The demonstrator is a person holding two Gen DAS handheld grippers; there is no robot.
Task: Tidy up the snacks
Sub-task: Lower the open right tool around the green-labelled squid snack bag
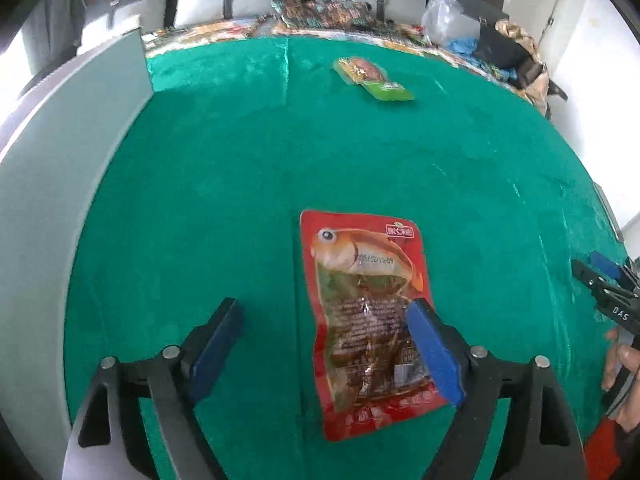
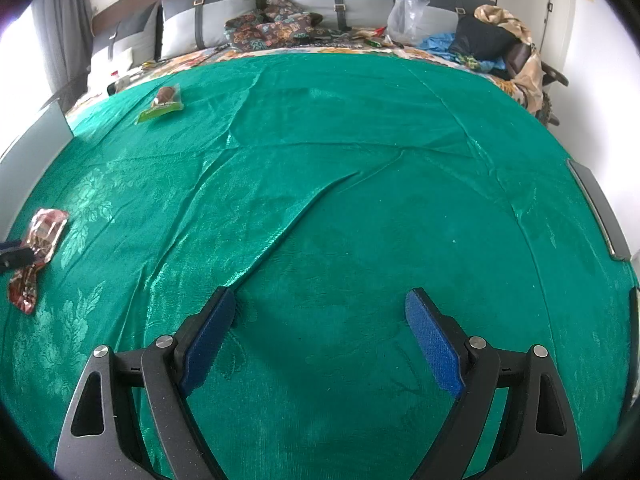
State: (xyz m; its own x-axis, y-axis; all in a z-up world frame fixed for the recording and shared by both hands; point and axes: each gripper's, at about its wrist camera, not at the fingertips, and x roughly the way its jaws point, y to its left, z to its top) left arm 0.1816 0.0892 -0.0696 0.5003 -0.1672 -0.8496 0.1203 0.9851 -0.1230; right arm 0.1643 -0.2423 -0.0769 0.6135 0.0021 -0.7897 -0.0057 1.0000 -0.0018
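Observation:
A red fish snack packet (image 1: 366, 320) lies flat on the green cloth (image 1: 240, 160). My left gripper (image 1: 324, 312) is open just above it, its right finger (image 1: 434, 354) over the packet's right edge. A second snack packet with a green end (image 1: 370, 78) lies farther back. In the right wrist view my right gripper (image 2: 320, 304) is open and empty over bare cloth (image 2: 360, 140). The red packet (image 2: 38, 248) shows at the far left there, with a left gripper tip over it, and the green-ended packet (image 2: 164, 104) at the back left.
A grey-white box wall (image 1: 60, 180) stands along the left. Pillows (image 2: 224, 12), patterned bedding (image 2: 276, 26), a plastic bag (image 2: 408, 12) and piled clothes (image 2: 500, 40) lie at the back. A grey edge (image 2: 600, 212) borders the right. The right gripper (image 1: 608, 292) shows at the left wrist view's right edge.

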